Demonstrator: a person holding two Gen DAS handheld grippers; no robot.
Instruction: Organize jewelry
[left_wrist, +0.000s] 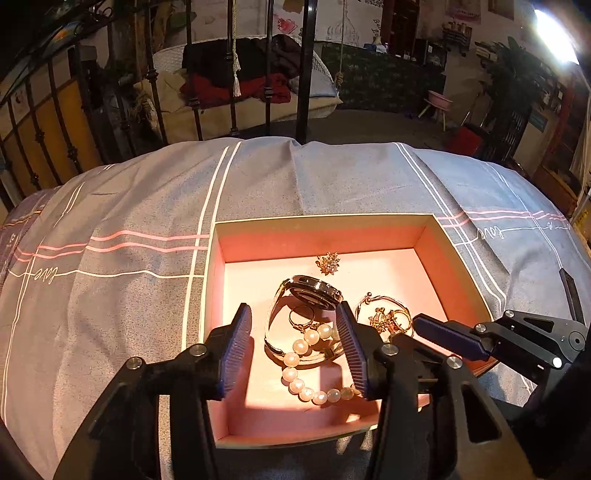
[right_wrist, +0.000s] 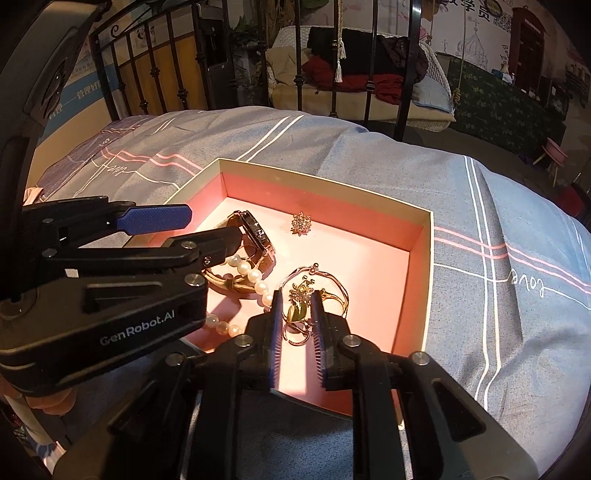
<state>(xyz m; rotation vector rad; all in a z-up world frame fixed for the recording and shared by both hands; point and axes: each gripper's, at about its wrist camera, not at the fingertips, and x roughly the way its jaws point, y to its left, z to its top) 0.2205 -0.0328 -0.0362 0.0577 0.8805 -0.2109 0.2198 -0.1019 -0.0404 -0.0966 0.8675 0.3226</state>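
A pink-lined box (left_wrist: 458, 258) (right_wrist: 424, 258) sits on the bed. Inside lie a gold watch (left_wrist: 314, 291) (right_wrist: 256, 230), a pearl bracelet (left_wrist: 303, 369) (right_wrist: 251, 275), a sparkly flower brooch (left_wrist: 328, 263) (right_wrist: 301, 223), a gold bangle (left_wrist: 384, 301) (right_wrist: 336, 280) and small gold pieces with rings (right_wrist: 299, 317). My left gripper (left_wrist: 295, 347) is open over the watch and pearls, holding nothing. My right gripper (right_wrist: 297, 314) (left_wrist: 436, 332) is narrowly open around the small gold pieces; a grip does not show.
The bed has a grey-blue cover (left_wrist: 129, 206) with white and pink stripes. A black iron bed frame (left_wrist: 306, 74) stands beyond it. Behind are piled clothes (left_wrist: 240, 74) and a small pink chair (left_wrist: 439, 101).
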